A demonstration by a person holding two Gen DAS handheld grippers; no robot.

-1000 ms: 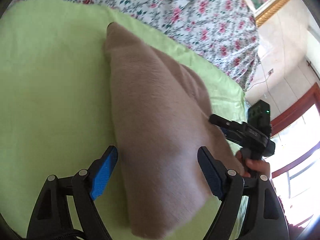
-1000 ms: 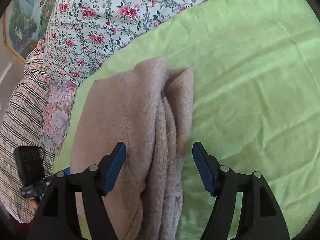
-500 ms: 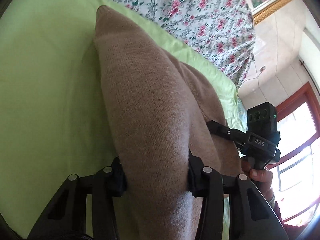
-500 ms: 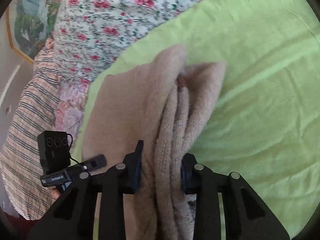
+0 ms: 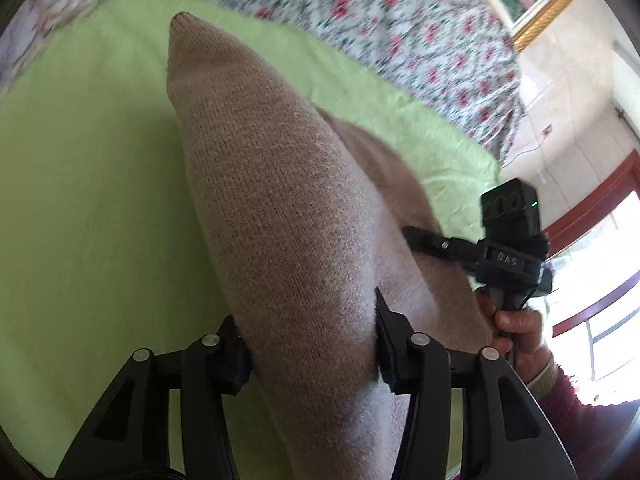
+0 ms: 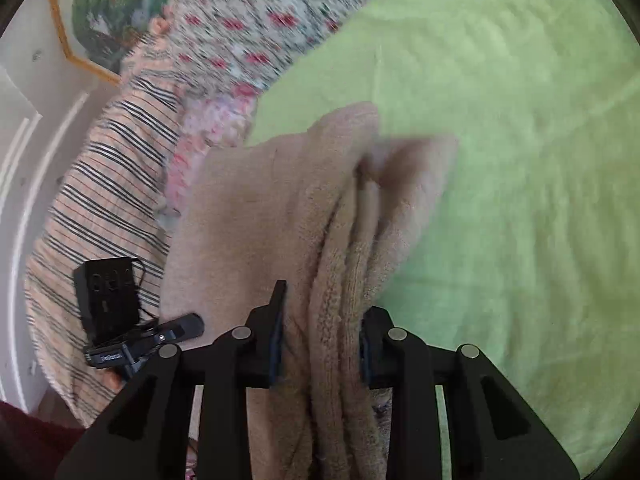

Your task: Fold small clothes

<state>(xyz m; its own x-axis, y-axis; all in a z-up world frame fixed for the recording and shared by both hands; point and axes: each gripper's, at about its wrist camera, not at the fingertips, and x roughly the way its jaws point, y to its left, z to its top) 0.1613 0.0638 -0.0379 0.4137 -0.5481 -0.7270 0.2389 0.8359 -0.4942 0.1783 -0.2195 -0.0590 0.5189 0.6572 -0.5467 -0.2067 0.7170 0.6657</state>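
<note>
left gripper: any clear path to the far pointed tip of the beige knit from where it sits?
Probably not as things stand. The left gripper has the beige knit between its pads, which press the near end though the jaws are opening slightly; the tip lies far ahead on the green sheet. Nothing blocks it once released.

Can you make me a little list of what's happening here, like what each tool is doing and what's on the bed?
garment: tan knitted sweater, bunched lengthwise
left tool: fingers press on a thick fold of the sweater, jaws easing open a little
right tool: gripping several gathered layers of the same sweater
surface: lime green sheet
behind it: floral bedding
beside it: striped cloth
</note>
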